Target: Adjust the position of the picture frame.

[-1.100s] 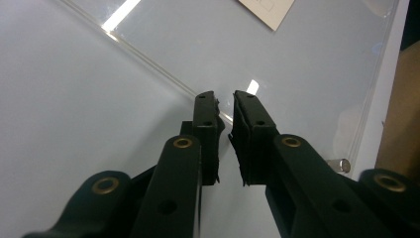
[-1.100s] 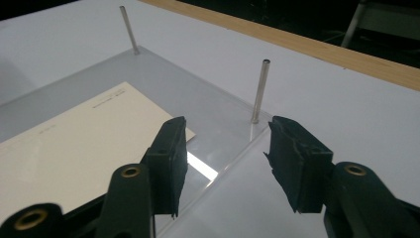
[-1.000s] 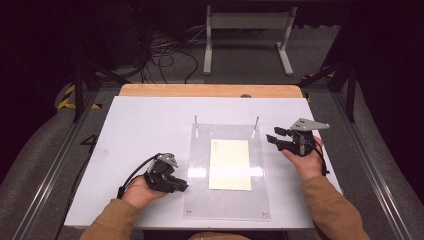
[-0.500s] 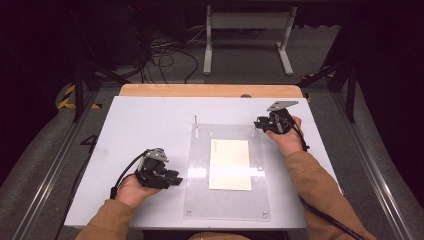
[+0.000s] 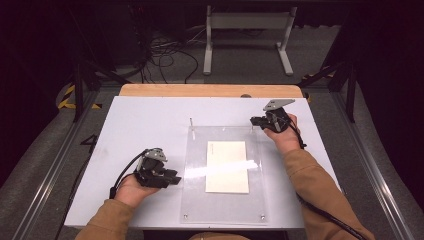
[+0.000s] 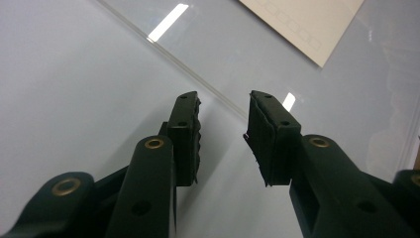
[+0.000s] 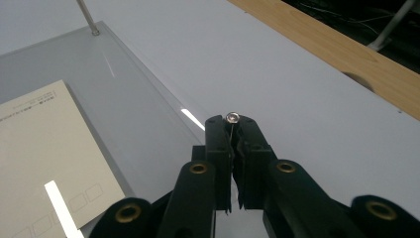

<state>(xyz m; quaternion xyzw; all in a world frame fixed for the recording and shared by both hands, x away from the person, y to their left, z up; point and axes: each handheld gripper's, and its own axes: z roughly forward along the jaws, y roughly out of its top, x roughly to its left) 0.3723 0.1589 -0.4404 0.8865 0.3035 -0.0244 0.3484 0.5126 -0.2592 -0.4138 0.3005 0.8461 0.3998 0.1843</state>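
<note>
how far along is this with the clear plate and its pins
Done: the card lies under the clear plate. In hand: the right gripper is shut on the far right pin. Left: the far left pin is untouched, and the left gripper is open, empty, at the plate's edge.

In the high view, two forearms in tan sleeves rise from the bottom edge of the frame. The left hand (image 5: pixel 131 189), in the lower left, holds the black two-jaw left gripper (image 5: pixel 176 178) low and level, its tips pointing toward the frame's right; a black cable loops from its rear back past the wrist. In the left gripper view its jaws stand well apart with a clear gap between the ribbed pads (image 6: pixel 190 130). The right arm stretches farther up the frame, the right hand (image 5: pixel 283 136) in the upper right carrying the black right gripper (image 5: pixel 253 120), topped by a grey three-cornered plate, tips pointing left. In the right gripper view its jaws are pressed together around a thin metal pin (image 7: pixel 232 119).
</note>
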